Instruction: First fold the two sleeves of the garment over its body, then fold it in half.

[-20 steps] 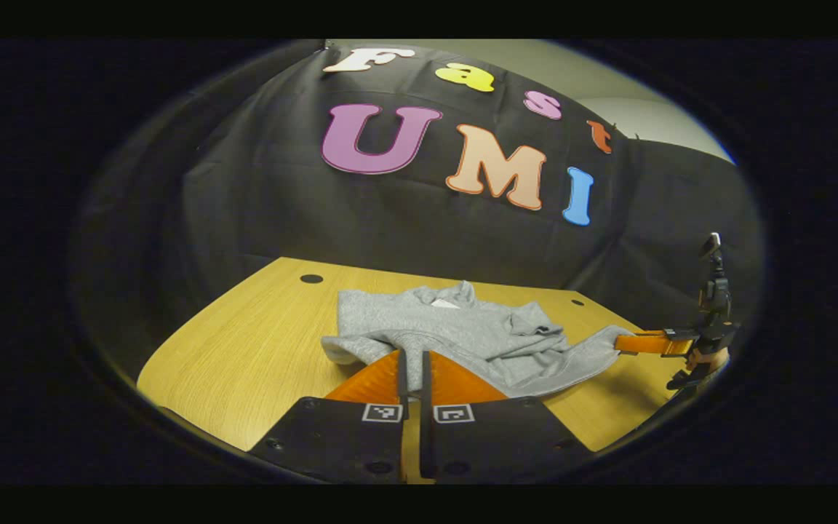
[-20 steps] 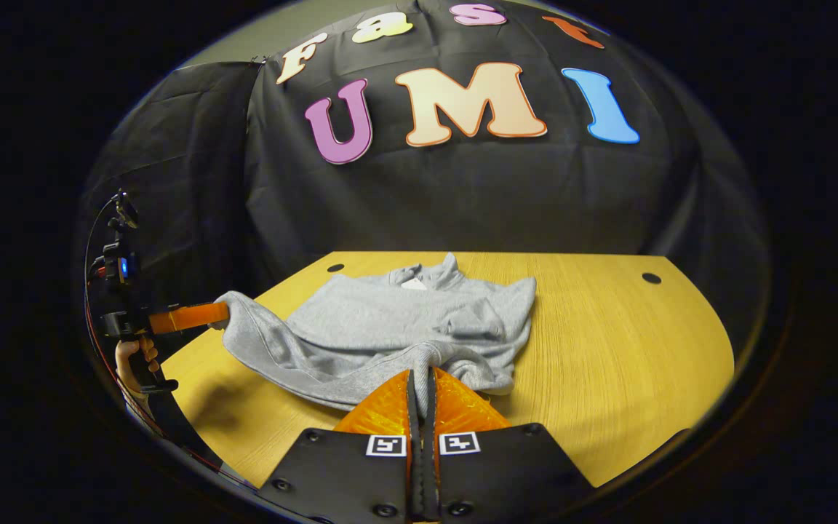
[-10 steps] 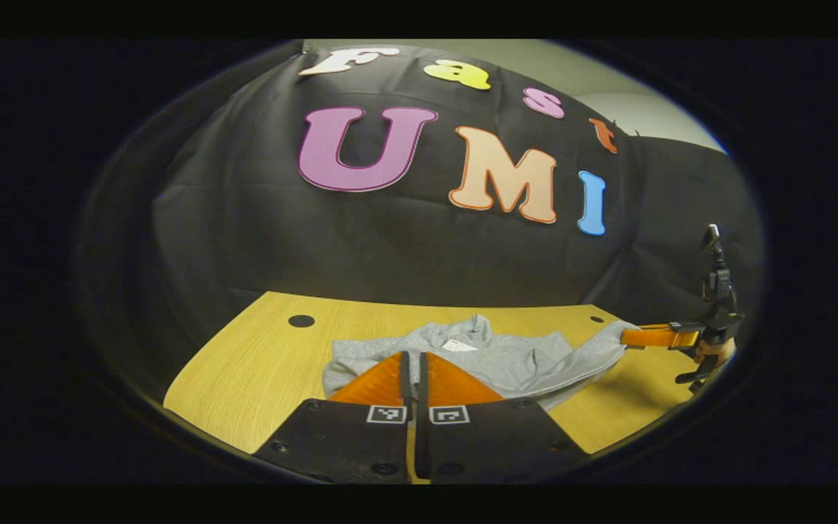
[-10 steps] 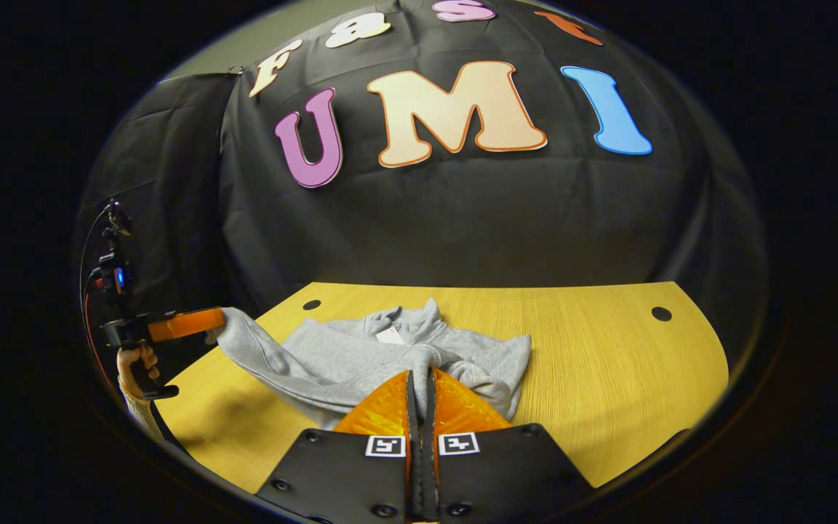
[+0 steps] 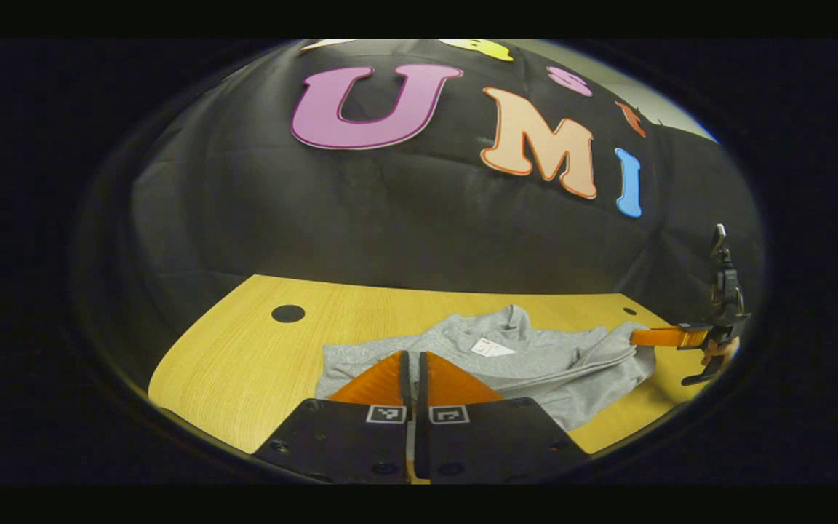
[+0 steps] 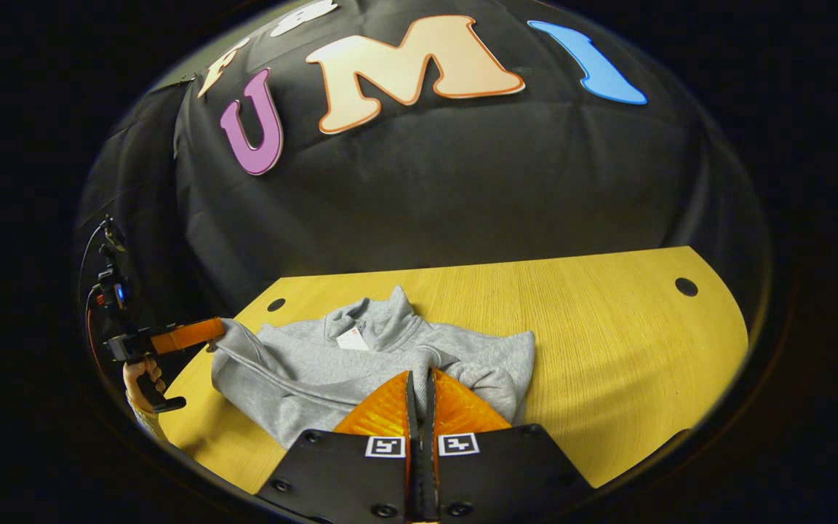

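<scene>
Grey and soft, the top (image 6: 361,360) lies bunched on the wooden table (image 6: 608,327), toward its left side, with its collar at the far end and a small white tag (image 6: 351,338) inside the collar. The left gripper (image 5: 410,364) has its fingers pressed together on the near edge of the top. The right gripper (image 6: 420,382) pinches another bit of that near edge. A hand (image 6: 141,378) holds the left gripper at the table's left edge.

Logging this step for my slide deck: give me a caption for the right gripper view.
Right tool and left tool pinch a grey sweatshirt mid-fold on a wooden table.
</scene>
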A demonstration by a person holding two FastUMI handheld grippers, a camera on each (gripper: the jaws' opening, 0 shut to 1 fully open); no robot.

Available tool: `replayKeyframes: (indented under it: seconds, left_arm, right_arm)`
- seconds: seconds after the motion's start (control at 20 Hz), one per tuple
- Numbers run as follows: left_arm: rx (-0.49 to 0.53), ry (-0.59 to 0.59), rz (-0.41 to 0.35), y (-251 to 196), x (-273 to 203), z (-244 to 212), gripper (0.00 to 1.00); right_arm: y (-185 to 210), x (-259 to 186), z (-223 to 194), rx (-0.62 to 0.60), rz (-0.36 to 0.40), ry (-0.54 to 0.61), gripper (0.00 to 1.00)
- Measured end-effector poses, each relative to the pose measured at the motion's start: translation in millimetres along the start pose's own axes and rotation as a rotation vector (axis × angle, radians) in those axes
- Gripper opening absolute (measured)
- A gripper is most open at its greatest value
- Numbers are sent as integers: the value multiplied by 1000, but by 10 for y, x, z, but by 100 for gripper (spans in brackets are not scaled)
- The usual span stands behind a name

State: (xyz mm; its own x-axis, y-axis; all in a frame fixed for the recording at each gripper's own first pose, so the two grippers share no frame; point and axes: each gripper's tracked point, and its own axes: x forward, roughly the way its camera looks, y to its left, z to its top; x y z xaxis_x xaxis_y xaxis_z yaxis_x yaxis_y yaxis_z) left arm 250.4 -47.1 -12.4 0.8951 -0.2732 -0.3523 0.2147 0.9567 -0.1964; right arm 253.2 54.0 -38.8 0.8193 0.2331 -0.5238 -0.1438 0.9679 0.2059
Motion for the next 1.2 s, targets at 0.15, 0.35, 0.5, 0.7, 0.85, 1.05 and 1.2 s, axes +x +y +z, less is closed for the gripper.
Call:
replayKeyframes:
  seconds: [0.15,0.35,0.5,0.7,0.85,1.05,1.2]
  left_arm:
    - [22,12,15,48,139,-66,0]
    - [83,-29,81,218,170,-37,8]
    - [109,-74,112,284,70,155,55]
    - [94,-166,152,337,-289,434,92]
    - [92,-230,156,317,-642,565,91]
    - [99,-283,155,242,-1115,610,91]
    - [106,-318,146,146,-1426,558,91]
  right_arm:
    - [-57,133,-6,45,1,6,2]
    - [-199,170,191,14,-42,-67,30]
    - [-146,96,225,-3,-24,-75,63]
    - [-2,-163,329,-111,-21,-127,96]
    - [218,-490,433,-156,7,-200,97]
    - [402,-1001,504,-193,11,-312,98]
    - [573,-1365,428,-179,36,-381,98]
